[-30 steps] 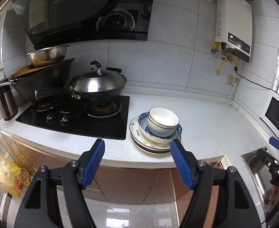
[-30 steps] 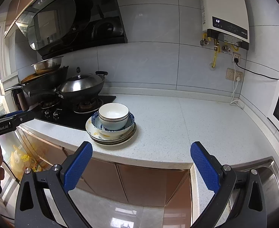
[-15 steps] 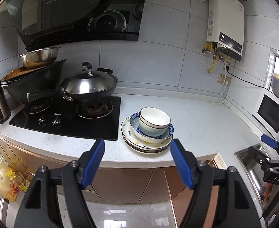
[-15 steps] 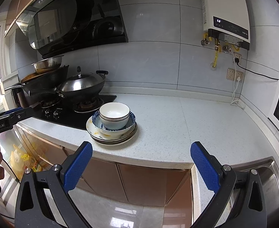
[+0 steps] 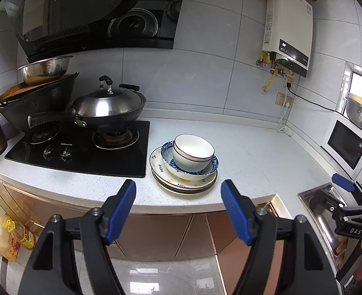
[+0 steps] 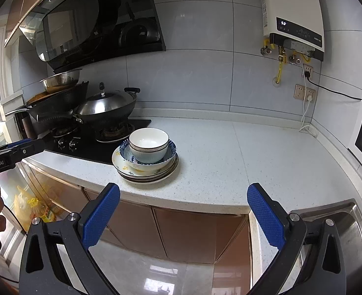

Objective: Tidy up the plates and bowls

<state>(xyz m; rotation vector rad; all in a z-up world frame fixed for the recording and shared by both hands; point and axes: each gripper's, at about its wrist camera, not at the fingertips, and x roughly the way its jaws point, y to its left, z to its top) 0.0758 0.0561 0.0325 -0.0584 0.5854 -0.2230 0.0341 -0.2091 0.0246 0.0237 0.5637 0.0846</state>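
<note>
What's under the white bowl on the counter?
The white bowl sits in a blue-patterned bowl, on stacked plates. How many plates cannot be told; their centres are covered.

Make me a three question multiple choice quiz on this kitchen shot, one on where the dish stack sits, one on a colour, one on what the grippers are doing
1. Where is the stack of dishes?
A. In the sink
B. On the counter, right of the stove
C. On top of the microwave

2. What colour is the top bowl inside?
A. White
B. Red
C. Black

3. What state are the left gripper and right gripper in?
A. Both shut on a plate
B. One open, one shut on a bowl
C. Both open and holding nothing

Answers:
1 B: the stack rests on the counter just beside the stove.
2 A: its inside shows plain white.
3 C: each pair of blue fingers stands wide apart, short of the dishes.
</note>
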